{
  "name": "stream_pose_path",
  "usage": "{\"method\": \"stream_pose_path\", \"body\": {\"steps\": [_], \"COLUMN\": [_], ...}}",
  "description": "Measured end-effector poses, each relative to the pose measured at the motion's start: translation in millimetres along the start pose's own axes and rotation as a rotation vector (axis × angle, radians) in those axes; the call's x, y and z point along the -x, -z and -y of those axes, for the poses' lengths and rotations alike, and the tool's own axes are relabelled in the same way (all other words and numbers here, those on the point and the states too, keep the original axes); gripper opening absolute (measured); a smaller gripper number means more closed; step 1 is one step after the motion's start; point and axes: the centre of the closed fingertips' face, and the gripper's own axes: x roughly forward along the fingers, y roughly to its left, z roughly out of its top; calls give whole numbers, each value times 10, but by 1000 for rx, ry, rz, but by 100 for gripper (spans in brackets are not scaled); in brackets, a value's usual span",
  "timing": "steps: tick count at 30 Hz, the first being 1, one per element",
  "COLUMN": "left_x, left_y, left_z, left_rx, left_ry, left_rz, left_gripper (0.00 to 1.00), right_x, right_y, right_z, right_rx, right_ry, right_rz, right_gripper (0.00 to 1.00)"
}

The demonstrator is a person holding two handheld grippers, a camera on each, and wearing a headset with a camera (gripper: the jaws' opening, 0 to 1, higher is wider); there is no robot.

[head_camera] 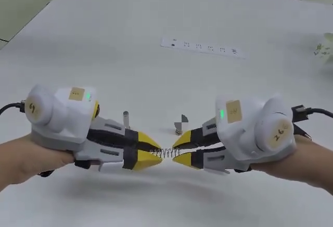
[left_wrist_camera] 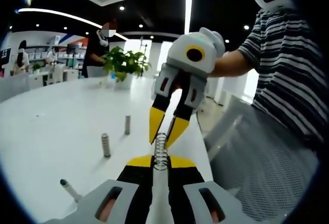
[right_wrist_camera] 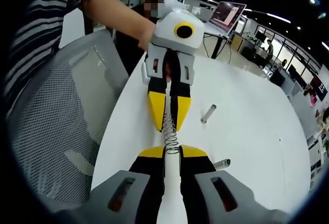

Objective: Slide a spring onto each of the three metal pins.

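Spring (head_camera: 167,153) held by closed jaws of left gripper (head_camera: 157,153) and right gripper (head_camera: 176,151), level, tips facing

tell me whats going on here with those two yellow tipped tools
A person holds a hand-held gripper in each hand above a white table. The left hand-held gripper and right hand-held gripper each pinch one end of a loose spring, which spans the gap between their tips. Beyond them, one upright pin already has a spring on it, and a bare pin stands nearby.
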Motion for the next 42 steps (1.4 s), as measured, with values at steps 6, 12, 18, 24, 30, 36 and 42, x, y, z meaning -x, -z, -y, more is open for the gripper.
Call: {"method": "stream_pose_path", "body": {"steps": [6,12,18,24,30,36,42], "left_x": [-6,-20,-22,-26,-29,-24,-20], "left_y": [32,72,72,66,61,70,69], "left_z": [-20,-17,-32,-40,-45,-42,-46], "left_rx": [-10,-24,-23,-22,-25,-30,-33], "left_ry": [-6,-4,-8,-12,-16,-20,-23], "left_rz": [-15,-33,-34,-31,-33,-40,-42], "left_gripper": [2,2,2,2,2,2,2], "right_x": [27,37,39,54,48,31,23], "right_y": [-76,-151,-170,-234,-321,-351,-369], "right_z": [14,-4,8,17,14,9,13], "right_rx": [35,74,63,22,23,24,24], "right_ry": [-9,-22,-27,-36,-40,-39,-35], "right_rz": [-7,-17,-12,9,31,42,46], "right_gripper": [7,7,7,7,7,7,7]}}
